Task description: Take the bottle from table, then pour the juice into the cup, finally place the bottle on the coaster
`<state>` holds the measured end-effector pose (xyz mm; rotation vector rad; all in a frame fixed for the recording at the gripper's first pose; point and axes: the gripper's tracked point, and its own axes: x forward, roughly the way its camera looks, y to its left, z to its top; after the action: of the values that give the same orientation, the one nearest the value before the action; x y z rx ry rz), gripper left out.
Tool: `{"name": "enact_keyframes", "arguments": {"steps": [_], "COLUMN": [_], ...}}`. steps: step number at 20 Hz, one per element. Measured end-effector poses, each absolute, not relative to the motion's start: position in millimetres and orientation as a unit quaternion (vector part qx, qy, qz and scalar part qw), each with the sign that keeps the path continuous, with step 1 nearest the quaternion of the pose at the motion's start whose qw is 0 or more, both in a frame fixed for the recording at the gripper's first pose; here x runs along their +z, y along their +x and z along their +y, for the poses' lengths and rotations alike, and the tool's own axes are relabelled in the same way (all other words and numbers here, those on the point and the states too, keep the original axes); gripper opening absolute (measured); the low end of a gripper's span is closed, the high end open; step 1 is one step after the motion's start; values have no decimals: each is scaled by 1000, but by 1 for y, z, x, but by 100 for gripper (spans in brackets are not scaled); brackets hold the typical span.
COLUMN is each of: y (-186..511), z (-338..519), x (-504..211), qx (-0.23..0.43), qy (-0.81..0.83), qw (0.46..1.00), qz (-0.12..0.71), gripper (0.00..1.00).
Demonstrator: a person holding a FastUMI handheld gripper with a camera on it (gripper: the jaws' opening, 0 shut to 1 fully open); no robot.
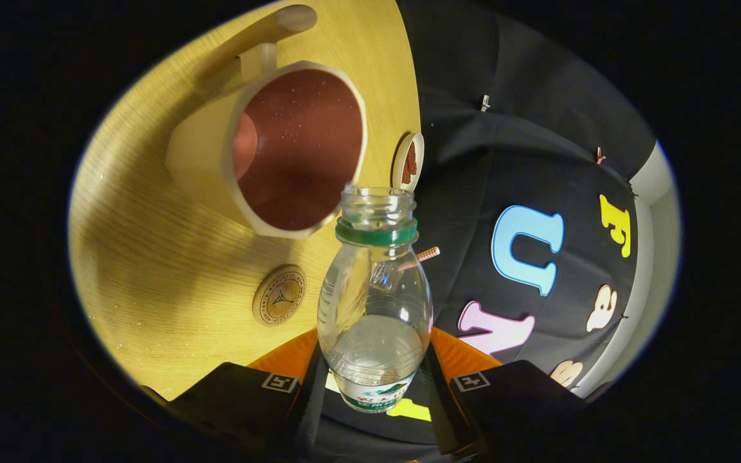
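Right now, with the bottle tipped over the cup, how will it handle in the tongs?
The tongs hold the bottle by its base. It is clear thin plastic, so it likely flexes and may slip. Uncapped and seemingly near empty, it is probably light and easy to topple once on the coaster.

Clear bottle (374,308) – green neck ring, cream cup (267,148) brown inside, woodgrain table (152,257)

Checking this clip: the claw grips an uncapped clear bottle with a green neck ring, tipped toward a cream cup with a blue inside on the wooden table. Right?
One detail is wrong: the cup's inside is reddish-brown, not blue, as the gripper view shows. The rest holds: the claw is shut on the uncapped clear bottle with the green neck ring, its mouth aimed toward the cream cup on the wooden table.
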<state>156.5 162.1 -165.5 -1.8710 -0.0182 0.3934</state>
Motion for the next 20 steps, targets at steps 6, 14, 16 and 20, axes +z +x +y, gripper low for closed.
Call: {"name": "enact_keyframes", "arguments": {"steps": [6, 14, 16, 20], "y": [150, 155, 156, 156], "z": [161, 163, 165, 168], "x": [-169, -163, -162, -158], "qx": [180, 182, 185, 188], "qy": [-809, -822, -826, -831], "qw": [559, 540, 532, 523], "qz": [-11, -17, -22, -32], "gripper": [72, 72, 72, 72]}}
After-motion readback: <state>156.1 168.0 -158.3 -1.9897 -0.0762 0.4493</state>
